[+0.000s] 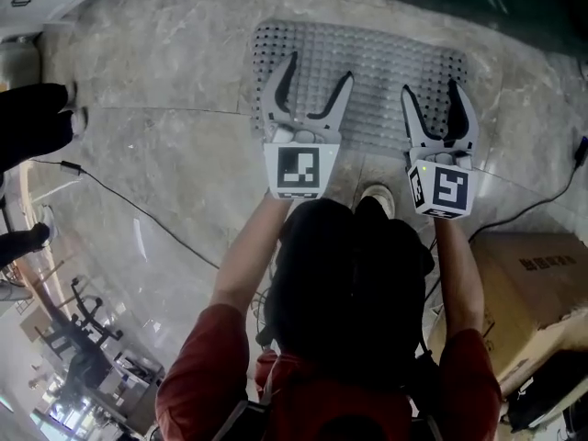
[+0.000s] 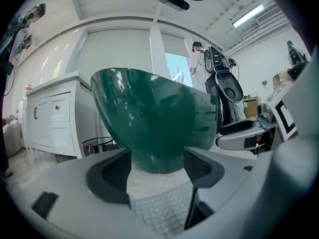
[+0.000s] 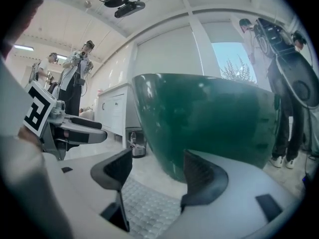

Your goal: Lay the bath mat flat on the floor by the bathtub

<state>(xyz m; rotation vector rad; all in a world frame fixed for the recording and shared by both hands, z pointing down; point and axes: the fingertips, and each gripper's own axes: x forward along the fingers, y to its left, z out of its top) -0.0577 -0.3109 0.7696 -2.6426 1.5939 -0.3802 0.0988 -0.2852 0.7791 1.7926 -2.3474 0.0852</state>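
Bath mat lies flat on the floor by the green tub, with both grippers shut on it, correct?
Not quite. The bath mat does lie flat on the floor by the green tub, but the left gripper and right gripper are open: each gripper view shows fingers apart, holding nothing.

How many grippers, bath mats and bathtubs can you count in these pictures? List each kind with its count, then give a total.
grippers: 2, the left gripper and the right gripper
bath mat: 1
bathtub: 1
total: 4
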